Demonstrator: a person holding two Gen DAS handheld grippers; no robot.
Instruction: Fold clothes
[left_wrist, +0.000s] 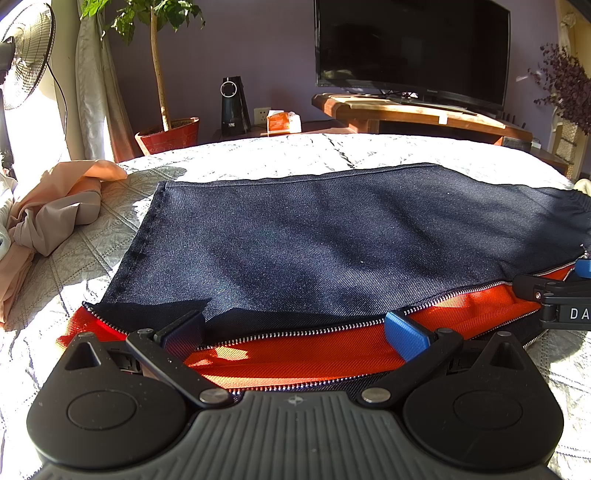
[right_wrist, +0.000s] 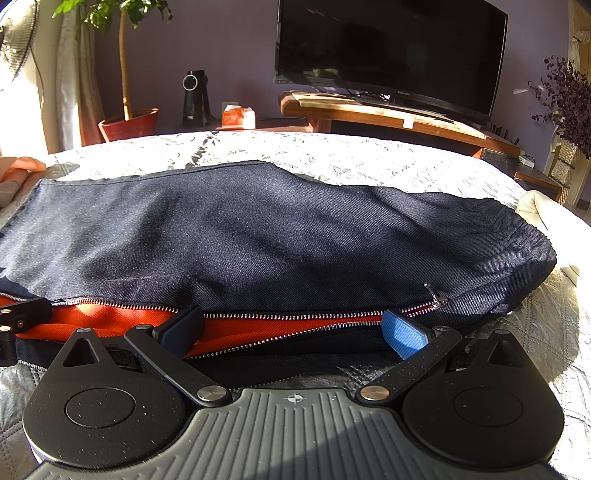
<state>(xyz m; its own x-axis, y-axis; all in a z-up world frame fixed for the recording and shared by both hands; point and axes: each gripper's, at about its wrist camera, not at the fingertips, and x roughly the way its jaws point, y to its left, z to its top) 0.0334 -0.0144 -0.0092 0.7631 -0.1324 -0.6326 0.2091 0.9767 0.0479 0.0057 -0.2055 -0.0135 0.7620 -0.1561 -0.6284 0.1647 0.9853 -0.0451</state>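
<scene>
Quilted bed (left_wrist: 295, 151) bears navy jacket (left_wrist: 314, 229) just ahead of both spread tongs (left_wrist: 295, 334).

A dark television (left_wrist: 410, 48) sits on a wooden stand (left_wrist: 413, 114) at one o'clock. A potted tree (left_wrist: 159, 66) stands at eleven, a fan (left_wrist: 26, 55) at ten o'clock.

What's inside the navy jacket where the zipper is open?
Through the open zipper of the navy jacket an orange lining shows. Nothing else is visible there; whatever lies deeper in is hidden by the denim. Both grippers, left and right, sit open at the gap.
</scene>
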